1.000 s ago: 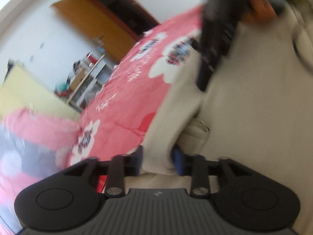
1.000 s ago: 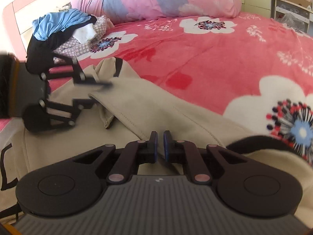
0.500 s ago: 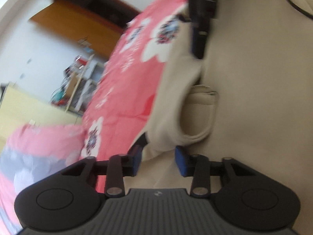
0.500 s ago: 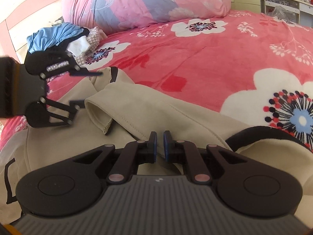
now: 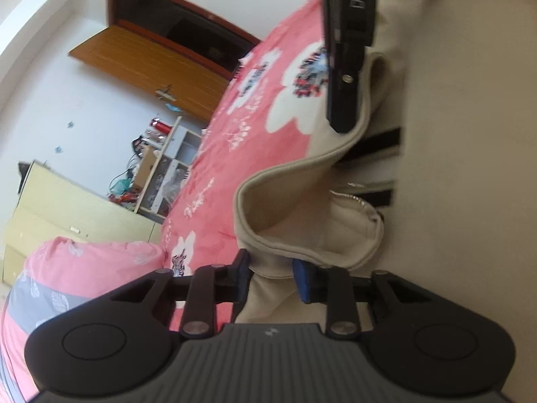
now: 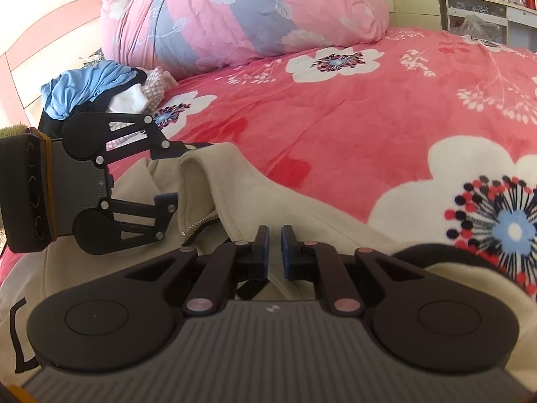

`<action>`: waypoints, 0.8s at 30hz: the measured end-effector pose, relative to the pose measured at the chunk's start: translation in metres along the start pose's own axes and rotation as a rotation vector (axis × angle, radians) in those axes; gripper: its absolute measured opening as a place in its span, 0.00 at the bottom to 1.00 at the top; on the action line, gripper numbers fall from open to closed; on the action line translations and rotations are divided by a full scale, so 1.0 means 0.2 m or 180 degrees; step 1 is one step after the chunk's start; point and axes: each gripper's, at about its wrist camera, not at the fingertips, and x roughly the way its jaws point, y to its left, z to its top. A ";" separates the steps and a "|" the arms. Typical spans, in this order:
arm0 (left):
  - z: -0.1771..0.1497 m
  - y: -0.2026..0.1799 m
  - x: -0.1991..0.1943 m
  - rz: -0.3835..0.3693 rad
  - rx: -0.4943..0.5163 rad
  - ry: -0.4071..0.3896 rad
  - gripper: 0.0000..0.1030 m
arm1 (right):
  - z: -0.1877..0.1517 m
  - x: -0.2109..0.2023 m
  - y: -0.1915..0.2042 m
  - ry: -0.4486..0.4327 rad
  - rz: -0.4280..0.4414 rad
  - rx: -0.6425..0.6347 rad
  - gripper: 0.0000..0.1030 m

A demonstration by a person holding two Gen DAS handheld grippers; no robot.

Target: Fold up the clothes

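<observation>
Across the left wrist view, the beige garment [image 5: 453, 168] fills the right half, spread over the pink flowered bed [image 5: 235, 154]. The left tool [image 5: 272, 273] has its jaws parted, with a rolled edge of the garment lying between the blue pads; the pads do not look pressed on it. At the top, the right tool [image 5: 342, 124] comes down onto a raised fold of the cloth. A wooden door [image 5: 151, 67] and a cluttered shelf [image 5: 161, 174] stand far left.

From the right wrist view, the right tool [image 6: 272, 252] has its jaws nearly together over a thin fold of the garment [image 6: 268, 201], apparently pinching it. At the left the left tool [image 6: 167, 174] stands open around the garment's raised edge. A pink pillow [image 6: 251, 16] lies at the far side, and a pile of clothes [image 6: 97, 87] sits far left.
</observation>
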 end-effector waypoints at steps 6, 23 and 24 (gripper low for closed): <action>0.06 -0.09 0.04 0.0297 -0.0053 0.0017 0.16 | 0.04 0.03 -0.07 -0.0060 0.0121 0.0222 0.08; 0.01 -0.03 -0.24 0.0203 -0.0010 0.0227 0.57 | -0.03 0.11 0.02 0.0337 0.0410 -0.0018 0.09; 0.00 0.00 -0.27 0.0184 -0.0090 0.0241 0.57 | -0.03 0.11 0.02 0.0336 0.0407 -0.0025 0.09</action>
